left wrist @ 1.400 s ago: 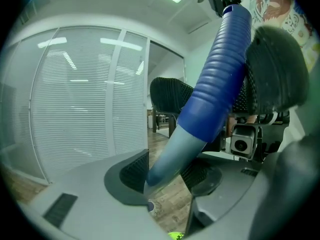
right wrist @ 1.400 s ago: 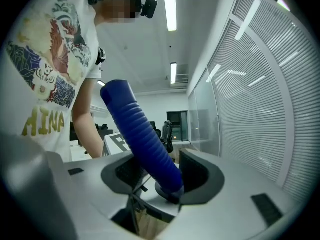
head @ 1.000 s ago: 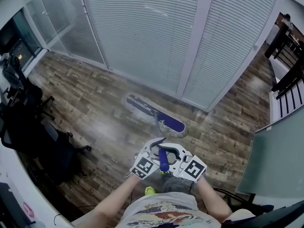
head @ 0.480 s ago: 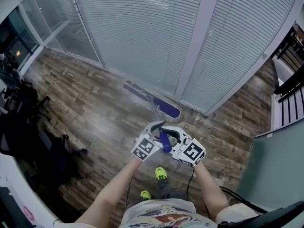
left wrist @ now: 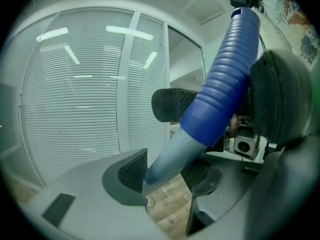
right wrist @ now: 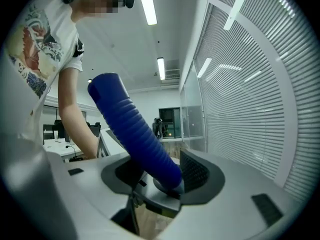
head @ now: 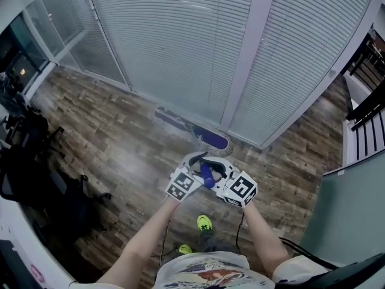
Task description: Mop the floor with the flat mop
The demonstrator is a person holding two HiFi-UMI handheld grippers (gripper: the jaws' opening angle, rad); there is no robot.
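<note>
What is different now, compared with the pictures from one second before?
The mop head slid forward over the floor to the foot of the blinds, and the person stepped after it. The left claw has just been opening a little, the handle between its jaws. Unchanged: both it and the right claw hold the handle.

left claw (left wrist: 166,171), jaws just eased wider, clasps the mop handle (left wrist: 220,94) before white blinds (left wrist: 75,99).
</note>
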